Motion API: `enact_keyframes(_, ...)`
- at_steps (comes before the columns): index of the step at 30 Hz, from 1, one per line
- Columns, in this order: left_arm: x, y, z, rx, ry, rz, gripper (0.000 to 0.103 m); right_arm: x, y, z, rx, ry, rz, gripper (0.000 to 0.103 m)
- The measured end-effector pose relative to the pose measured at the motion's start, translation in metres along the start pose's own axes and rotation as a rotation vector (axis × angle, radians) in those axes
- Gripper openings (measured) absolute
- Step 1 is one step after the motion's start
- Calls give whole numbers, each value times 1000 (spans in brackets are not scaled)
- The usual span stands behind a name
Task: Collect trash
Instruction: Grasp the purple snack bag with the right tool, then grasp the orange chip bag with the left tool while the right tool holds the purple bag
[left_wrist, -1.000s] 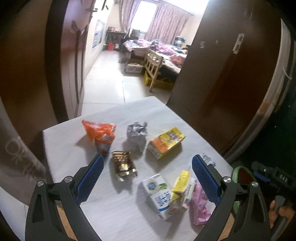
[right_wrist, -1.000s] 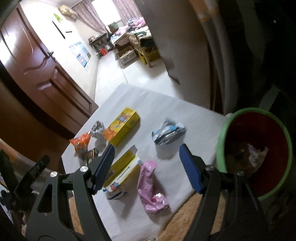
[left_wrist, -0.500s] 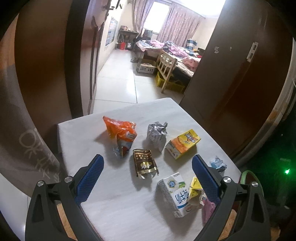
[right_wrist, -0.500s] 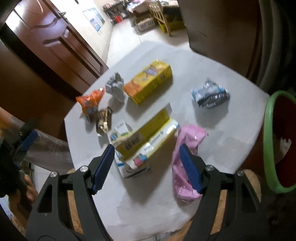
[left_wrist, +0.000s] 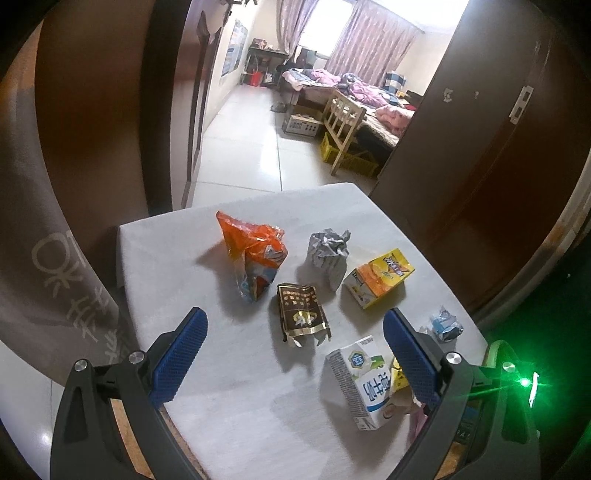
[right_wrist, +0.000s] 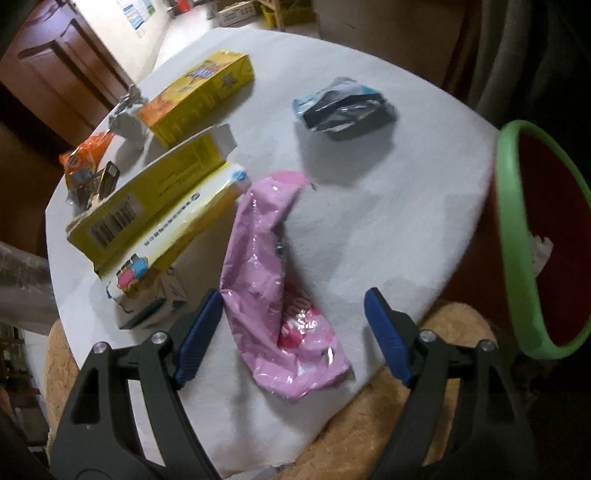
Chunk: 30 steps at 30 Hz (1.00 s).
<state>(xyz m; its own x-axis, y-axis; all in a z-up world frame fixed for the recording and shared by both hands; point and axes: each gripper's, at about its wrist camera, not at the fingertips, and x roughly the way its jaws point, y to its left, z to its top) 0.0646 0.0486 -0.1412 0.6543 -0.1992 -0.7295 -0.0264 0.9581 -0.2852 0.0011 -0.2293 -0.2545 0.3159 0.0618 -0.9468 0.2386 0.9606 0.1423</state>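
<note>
Pink wrapper (right_wrist: 280, 295) between opening right claw (right_wrist: 293, 334), writing illegible

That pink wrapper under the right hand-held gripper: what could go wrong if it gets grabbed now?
The pink wrapper is thin and crumpled, so the opening right hand-held gripper may pinch only a fold and let it slip. The left blue finger sits close to the stacked cartons, so closing could nudge them. The wrapper lies near the table edge, beside the green-rimmed bin; a missed grip might push it to the floor.
</note>
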Motion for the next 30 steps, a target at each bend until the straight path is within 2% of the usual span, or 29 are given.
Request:
enact_keyframes(3, 5, 2, 0, -6, 11, 15, 92, 2, 8, 1, -54, -9, -25, 77)
enact_keyframes(4, 6, 3, 0, -7, 15, 18, 92, 4, 12, 1, -76, -5, -29, 69)
enact_keyframes(5, 9, 3, -1, -8, 22, 21, 92, 7, 14, 1, -89, 12, -17, 52)
enact_keyframes(7, 14, 6, -1, -15, 34, 26, 92, 15, 17, 0, -84, 42, 33, 30)
enact_keyframes(8, 19, 9, -2, -25, 46, 25, 91, 15, 16, -2, -75, 40, 58, 29)
enact_keyframes(9, 23, 12, -2, -36, 60, 21, 91, 8, 13, -2, -57, 1, 96, 28)
enact_keyframes(14, 53, 24, 7, -83, 93, 48, 90, -31, 4, 6, -11, -165, 157, 27)
enact_keyframes(18, 86, 29, 25, -81, 112, 105, 90, -49, -6, 9, 35, -233, 198, 27)
enact_keyframes(20, 103, 31, 35, -88, 119, 96, 90, -52, -9, 10, 49, -264, 208, 27)
enact_keyframes(23, 126, 34, 48, -93, 112, 96, 90, -53, -12, 11, 68, -275, 234, 27)
enact_keyframes(30, 179, 31, 65, -102, 185, 130, 90, -44, -15, 15, 76, -235, 269, 27)
